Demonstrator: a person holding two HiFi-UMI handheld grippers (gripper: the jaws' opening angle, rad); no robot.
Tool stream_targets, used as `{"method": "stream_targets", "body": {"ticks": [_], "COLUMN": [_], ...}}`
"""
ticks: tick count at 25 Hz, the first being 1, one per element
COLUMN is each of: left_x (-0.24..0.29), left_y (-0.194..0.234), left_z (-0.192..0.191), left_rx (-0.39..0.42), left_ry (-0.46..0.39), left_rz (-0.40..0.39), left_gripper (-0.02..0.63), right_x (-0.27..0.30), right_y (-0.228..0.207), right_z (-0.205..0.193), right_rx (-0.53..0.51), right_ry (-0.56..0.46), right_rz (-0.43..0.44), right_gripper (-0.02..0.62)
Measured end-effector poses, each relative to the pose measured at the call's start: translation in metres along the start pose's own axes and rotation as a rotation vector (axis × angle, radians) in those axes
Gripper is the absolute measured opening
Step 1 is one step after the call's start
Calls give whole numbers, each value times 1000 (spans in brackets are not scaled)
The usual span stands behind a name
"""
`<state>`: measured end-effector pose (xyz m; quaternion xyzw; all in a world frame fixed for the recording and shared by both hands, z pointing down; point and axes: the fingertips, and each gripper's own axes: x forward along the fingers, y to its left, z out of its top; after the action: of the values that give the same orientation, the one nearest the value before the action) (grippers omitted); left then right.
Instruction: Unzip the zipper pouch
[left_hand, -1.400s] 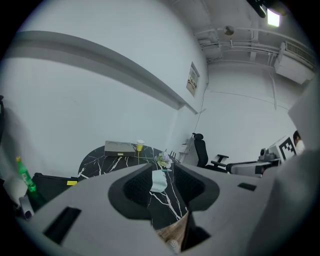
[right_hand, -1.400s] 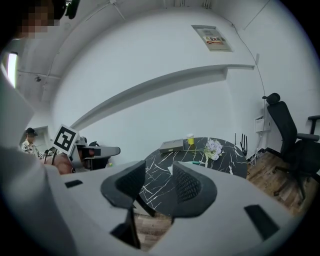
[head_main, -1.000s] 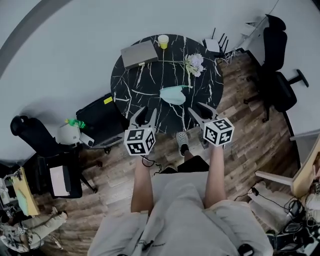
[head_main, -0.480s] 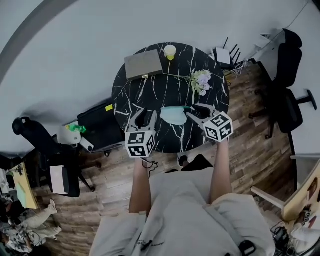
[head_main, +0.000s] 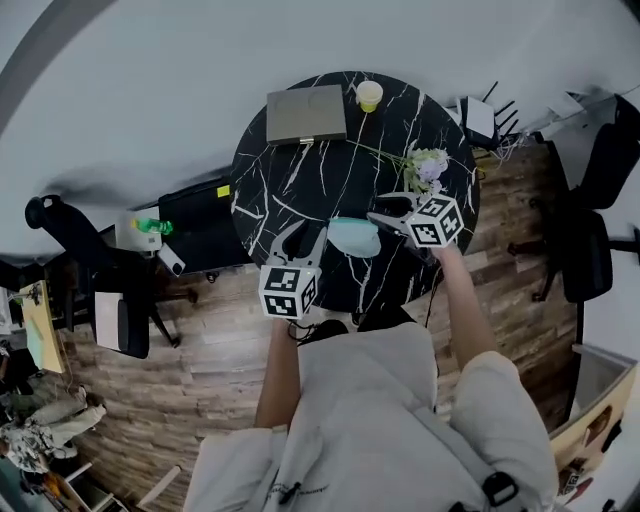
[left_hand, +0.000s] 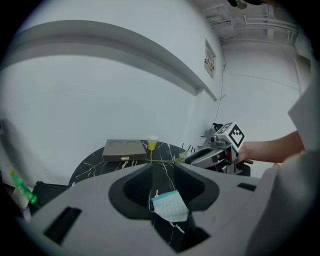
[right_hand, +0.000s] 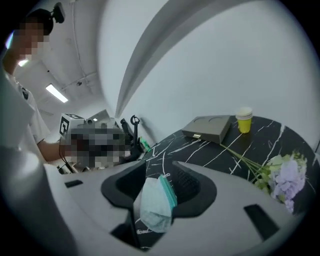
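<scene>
A pale teal zipper pouch (head_main: 352, 236) lies flat on the round black marble table (head_main: 270, 190), near its front edge. My left gripper (head_main: 302, 236) hovers just left of the pouch, jaws open and pointing at the table. My right gripper (head_main: 386, 209) comes in from the right, open, its tips close to the pouch's right end. In the left gripper view the pouch (left_hand: 170, 206) shows between the open jaws of that gripper (left_hand: 162, 171), zipper edge away from me. In the right gripper view the pouch (right_hand: 155, 202) sits between the right gripper's (right_hand: 160, 172) spread jaws. Neither holds it.
A grey flat case (head_main: 306, 114) and a yellow cup (head_main: 369, 95) stand at the table's far side. A flower sprig (head_main: 428, 168) lies at the right. A black bag (head_main: 195, 215) and office chairs (head_main: 600, 230) stand around the table on the wood floor.
Both grippers have moved forward over the table toward the pouch. The right one went from the table's near edge to the pouch's right side. The head view shifted.
</scene>
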<state>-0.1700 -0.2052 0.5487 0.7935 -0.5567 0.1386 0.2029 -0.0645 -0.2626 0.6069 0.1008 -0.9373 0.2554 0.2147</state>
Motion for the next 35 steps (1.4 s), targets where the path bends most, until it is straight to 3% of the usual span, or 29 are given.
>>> {"method": "stream_targets", "body": {"ticks": [8,16,23,35], "left_x": [1,-2,-6,-4], "left_y": [13,21,21,9], "left_z": [-20,-17,-17,-21], "left_rx": [-46,-51,-57,-53], "left_ry": [50,44,43,29], "left_rz": [91,110,108,84], "left_gripper": [141,141,141,141], "right_x": [74,97,94,71], "right_y": [-15,-17,-3,17], "right_z": [-50,-92,-88,-61], "right_rx": [-13,-15,-84,-247], "right_ry": [280,464,447,361], "right_rz": [187,196,157,92], "right_gripper": [196,216,80,40]}}
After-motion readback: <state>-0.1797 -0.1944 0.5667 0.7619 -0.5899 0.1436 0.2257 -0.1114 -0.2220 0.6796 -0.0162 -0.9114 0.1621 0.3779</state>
